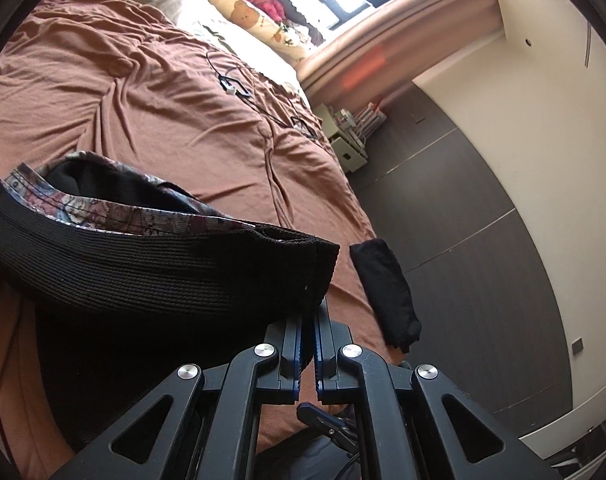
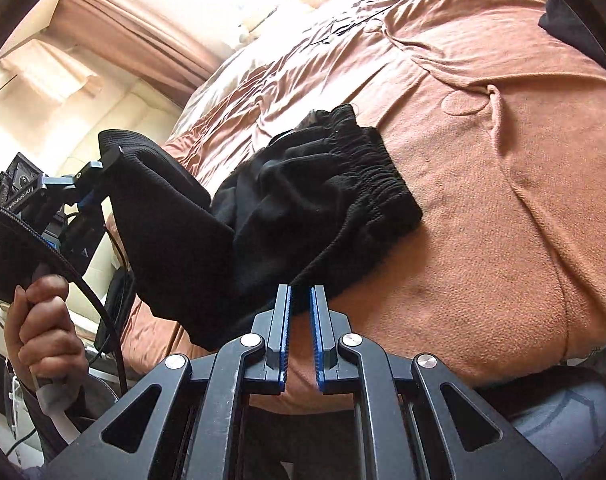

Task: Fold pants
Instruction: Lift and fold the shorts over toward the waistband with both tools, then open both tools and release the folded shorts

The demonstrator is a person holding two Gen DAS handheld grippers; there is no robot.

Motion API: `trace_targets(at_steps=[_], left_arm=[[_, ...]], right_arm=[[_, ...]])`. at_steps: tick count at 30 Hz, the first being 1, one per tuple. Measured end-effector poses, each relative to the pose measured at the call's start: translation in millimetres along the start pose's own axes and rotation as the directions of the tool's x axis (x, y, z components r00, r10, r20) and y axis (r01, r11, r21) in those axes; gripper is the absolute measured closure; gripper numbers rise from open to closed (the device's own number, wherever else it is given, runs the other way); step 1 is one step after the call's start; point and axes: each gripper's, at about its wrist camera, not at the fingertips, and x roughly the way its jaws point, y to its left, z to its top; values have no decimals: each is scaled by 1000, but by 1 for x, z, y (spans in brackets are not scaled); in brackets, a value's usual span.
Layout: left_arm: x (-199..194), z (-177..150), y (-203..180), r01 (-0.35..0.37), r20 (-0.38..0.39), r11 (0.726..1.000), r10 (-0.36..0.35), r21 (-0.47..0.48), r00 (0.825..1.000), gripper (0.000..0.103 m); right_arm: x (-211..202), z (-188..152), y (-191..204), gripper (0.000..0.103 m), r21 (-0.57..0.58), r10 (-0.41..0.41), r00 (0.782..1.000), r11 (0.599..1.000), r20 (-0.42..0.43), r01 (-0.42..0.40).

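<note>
Left gripper (image 1: 309,312): pinching the pants (image 2: 315,188) cuff | right gripper (image 2: 301,296): clamped on their edge | risk: beside the waistband (image 2: 377,168), your hanging cloth bunches and slips.

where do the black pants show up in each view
Left wrist view: the black pants fill the lower left, their ribbed edge pinched in the left tool.
Right wrist view: they lie bunched at centre, one end lifted at left by the left tool, a thin edge running into the right tool.
Shared landmark: the brown bedspread beneath them.
</note>
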Motion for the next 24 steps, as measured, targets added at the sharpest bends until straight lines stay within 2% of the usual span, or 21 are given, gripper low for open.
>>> trace_targets(at_steps=[9,13,15,17,18,20,22,24], left_arm=[[55,-38,-4,-13,-131,1000,13,1,991,98],[76,-50,3,-70,-188,997,65,-17,980,97],[83,-52,10,-77,-230,996,65,-43,971,87],[82,-54,14,-82,-242,995,66,-54,968,65],[79,-54,16,-84,-235,995,70,-53,969,60],[70,-56,19,-83,-219,995,70,-53,973,39],[60,-56,24,-77,-202,995,63,-62,977,30],[49,-55,30,-81,-189,994,67,-71,980,28]], right_arm=[[-15,-9,-23,96,45,-19,1000,999,4,18],[-14,-12,-28,96,53,-29,1000,998,-8,29],[-14,-13,-31,96,57,-36,999,998,-15,37],[-14,-13,-32,96,61,-43,999,997,-22,44],[-13,-13,-32,96,62,-46,999,997,-25,47],[-12,-13,-30,93,62,-52,998,997,-32,54],[-10,-13,-27,85,57,-52,998,997,-35,54],[-6,-13,-22,74,44,-50,998,998,-33,52]])
